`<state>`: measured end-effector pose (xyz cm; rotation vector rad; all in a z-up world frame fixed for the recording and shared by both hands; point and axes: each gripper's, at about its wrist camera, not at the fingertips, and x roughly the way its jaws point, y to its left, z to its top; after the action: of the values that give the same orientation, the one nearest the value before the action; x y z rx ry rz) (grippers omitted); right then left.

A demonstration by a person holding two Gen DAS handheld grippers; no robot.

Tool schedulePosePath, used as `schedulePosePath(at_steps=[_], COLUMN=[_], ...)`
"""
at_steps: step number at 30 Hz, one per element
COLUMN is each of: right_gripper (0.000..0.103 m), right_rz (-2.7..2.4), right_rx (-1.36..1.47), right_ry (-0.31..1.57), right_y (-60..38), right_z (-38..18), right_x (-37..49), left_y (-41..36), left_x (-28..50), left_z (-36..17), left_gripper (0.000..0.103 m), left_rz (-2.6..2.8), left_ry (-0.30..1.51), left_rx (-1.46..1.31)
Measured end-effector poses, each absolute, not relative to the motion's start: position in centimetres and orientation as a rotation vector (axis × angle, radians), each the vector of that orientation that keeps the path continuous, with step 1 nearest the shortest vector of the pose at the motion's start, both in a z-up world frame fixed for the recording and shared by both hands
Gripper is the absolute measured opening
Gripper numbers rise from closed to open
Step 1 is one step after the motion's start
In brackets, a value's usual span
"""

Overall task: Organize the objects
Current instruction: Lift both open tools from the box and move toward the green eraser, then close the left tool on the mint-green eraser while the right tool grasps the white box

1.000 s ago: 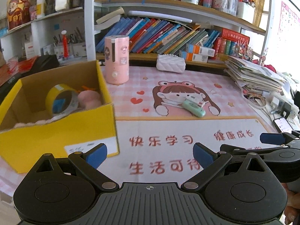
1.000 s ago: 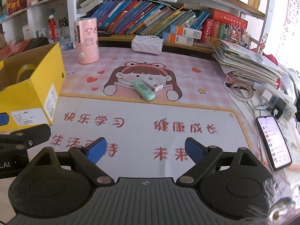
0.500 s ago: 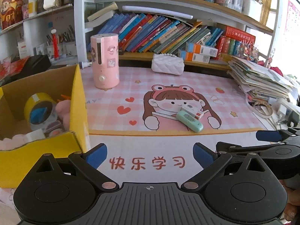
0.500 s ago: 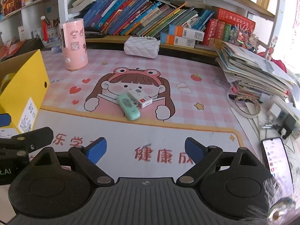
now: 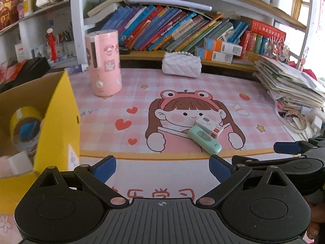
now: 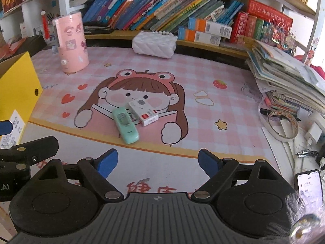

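Mint-green plastic remote control (image 6: pixel 126 126) and small white cardboard box (image 6: pixel 143 111), touching mid-tabletop (image 6: pixel 203 77), well apart from yellow cardboard bin (image 5: pixel 59 122); both tools (image 5: pixel 162 167) (image 6: pixel 158 161) empty, pads apart, right just narrowing.

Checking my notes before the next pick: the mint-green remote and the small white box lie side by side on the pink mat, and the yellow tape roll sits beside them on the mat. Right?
Not quite. The yellow tape roll sits inside the yellow cardboard box, as the left wrist view shows. The mint-green remote and small white box do lie side by side on the pink mat.
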<state>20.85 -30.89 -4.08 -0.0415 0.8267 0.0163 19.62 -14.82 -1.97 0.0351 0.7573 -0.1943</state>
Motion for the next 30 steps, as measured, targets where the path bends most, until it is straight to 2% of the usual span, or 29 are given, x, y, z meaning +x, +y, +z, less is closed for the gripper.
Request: schedulePosePath(at_steps=[5, 11, 18, 20, 30], right_gripper=[0.085, 0.077, 0.076, 0.072, 0.073], right_rz=[0.007, -0.048, -0.124, -0.135, -0.152], right_rx=[-0.032, -0.011, 0.024, 0.031, 0.025], right_ry=[0.825, 0.812, 0.795, 0.802, 0.779], right_y=[-32.1, -34.6, -37.6, -38.2, -39.1], right_z=[-4.5, -4.7, -4.6, -4.7, -4.2], right_x=[22.1, 24.0, 24.4, 24.4, 24.2], left_y=[-16.0, -18.2, -21.7, -22.4, -24.0], left_x=[21.1, 23.3, 25.1, 25.4, 26.1], left_z=[-2.5, -3.6, -5.3, -5.8, -7.5], left_gripper=[0.099, 0.097, 0.096, 0.096, 0.094], left_rz=[-0.191, -0.223, -0.296, -0.307, -0.301], left_ry=[0.783, 0.824, 0.825, 0.841, 0.864], left_rx=[0.055, 0.093, 0.097, 0.095, 0.134])
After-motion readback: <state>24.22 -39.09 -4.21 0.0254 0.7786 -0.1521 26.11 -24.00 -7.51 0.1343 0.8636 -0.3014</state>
